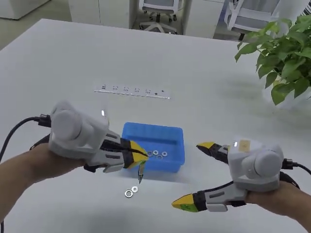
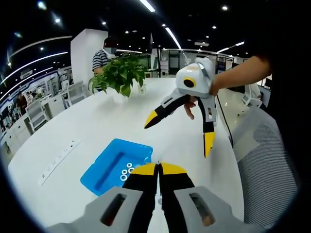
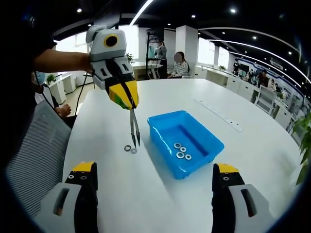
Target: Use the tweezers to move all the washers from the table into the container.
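Note:
My left gripper point(image 1: 141, 156) is shut on a pair of thin metal tweezers point(image 1: 141, 174), which point down at the table. Their tips hang just above two washers on the table point(image 1: 131, 191), in front of the blue container point(image 1: 146, 128). Several more washers point(image 1: 158, 154) lie inside it. In the right gripper view the tweezers point(image 3: 134, 128) hang from the left gripper point(image 3: 125, 101) over the two washers point(image 3: 130, 149), left of the container point(image 3: 167, 158). My right gripper point(image 1: 194, 174) stands open to the right of the container, holding nothing.
A white power strip point(image 1: 132, 91) lies behind the container. A leafy green plant point(image 1: 286, 53) stands at the table's back right. Office chairs stand beyond the far edge. The table around the container is bare white.

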